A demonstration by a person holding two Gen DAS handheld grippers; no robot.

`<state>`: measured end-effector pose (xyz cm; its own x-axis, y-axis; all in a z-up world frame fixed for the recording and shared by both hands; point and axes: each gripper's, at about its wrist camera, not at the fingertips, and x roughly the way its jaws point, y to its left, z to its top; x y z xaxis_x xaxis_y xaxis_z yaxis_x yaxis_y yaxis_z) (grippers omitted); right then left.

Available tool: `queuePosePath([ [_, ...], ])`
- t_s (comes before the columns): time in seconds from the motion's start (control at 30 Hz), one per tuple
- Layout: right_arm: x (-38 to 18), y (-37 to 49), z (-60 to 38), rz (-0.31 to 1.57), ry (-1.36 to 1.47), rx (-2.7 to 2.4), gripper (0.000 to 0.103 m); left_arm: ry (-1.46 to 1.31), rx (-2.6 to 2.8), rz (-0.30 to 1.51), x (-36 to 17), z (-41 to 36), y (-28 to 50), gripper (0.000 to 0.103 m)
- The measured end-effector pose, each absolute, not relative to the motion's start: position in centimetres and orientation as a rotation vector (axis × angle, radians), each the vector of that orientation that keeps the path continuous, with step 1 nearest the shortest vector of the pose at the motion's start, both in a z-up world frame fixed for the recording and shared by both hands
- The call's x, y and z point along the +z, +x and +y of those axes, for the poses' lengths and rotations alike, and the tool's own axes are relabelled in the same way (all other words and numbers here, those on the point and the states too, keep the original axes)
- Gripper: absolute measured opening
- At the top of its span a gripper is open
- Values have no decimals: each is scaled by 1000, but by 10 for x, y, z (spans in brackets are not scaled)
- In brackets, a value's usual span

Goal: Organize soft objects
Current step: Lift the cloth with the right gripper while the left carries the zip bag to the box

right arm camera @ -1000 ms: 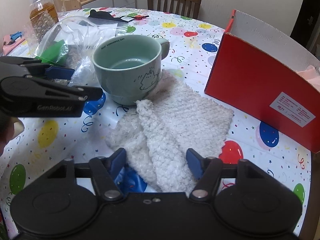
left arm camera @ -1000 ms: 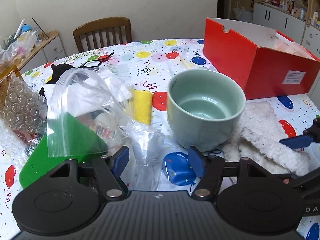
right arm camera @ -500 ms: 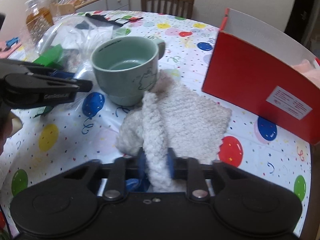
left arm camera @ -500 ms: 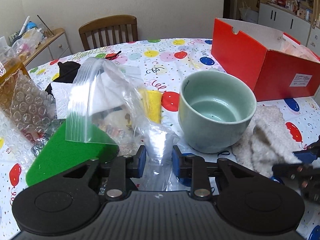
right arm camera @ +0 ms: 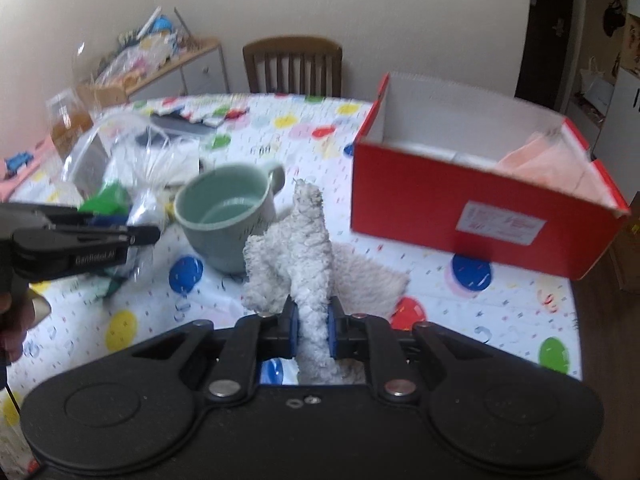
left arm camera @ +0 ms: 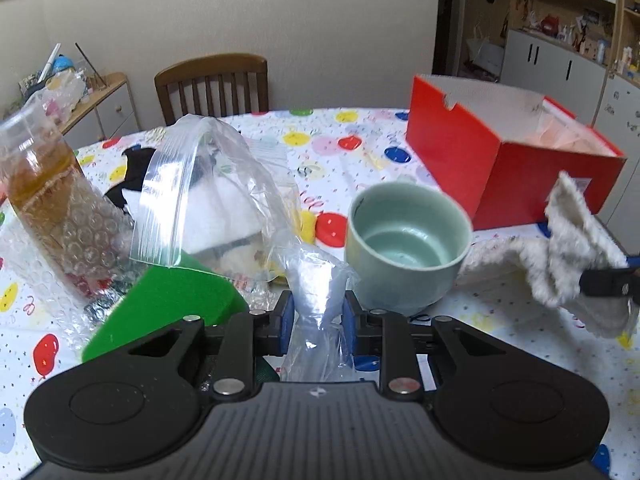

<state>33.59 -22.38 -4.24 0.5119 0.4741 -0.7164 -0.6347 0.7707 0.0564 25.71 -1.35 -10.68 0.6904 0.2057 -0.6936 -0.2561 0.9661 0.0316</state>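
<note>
Cloth [right arm camera: 304, 256] clenched in right fingers [right arm camera: 313, 330], box [right arm camera: 472, 216] ahead-right; left fingers [left arm camera: 316, 318] pinch bag [left arm camera: 224, 196].

My right gripper [right arm camera: 312, 330] pinches the fluffy white knitted cloth [right arm camera: 298, 248], beside the pale-green ceramic mug [right arm camera: 228, 216].

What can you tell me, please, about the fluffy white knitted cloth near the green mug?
The fluffy white knitted cloth looks soft and nubbly, off-white, like chenille yarn. The right gripper, whose jaws have just been closing, pinches a bunched fold of it, so one part stands up in a peak while the rest trails onto the balloon-print tablecloth. It sits between the pale green ceramic mug and the red cardboard box.
</note>
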Motion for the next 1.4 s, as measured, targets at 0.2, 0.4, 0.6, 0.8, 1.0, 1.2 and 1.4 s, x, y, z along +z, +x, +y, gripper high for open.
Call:
queuePosePath([
  [0.2, -11, 334, -245, 730, -163, 668, 12, -63, 225, 739, -78, -19, 247, 25],
  [0.4, 18, 337, -264, 678, -121, 663, 12, -82, 179, 699, -45, -24, 246, 25],
  [0.6, 46, 346, -281, 619, -102, 648, 12, -69, 108, 662, -14, -40, 257, 25],
  [0.8, 72, 366, -296, 557, -87, 618, 13, -51, 48, 635, 8, -62, 281, 25],
  [1.0, 89, 390, -307, 516, -94, 578, 13, -17, -18, 628, 20, -86, 313, 25],
  [1.2, 91, 415, -317, 497, -101, 535, 13, 7, -90, 653, 21, -113, 349, 25],
  [1.4, 87, 440, -324, 494, -111, 503, 13, 1, -124, 684, 14, -135, 388, 25],
])
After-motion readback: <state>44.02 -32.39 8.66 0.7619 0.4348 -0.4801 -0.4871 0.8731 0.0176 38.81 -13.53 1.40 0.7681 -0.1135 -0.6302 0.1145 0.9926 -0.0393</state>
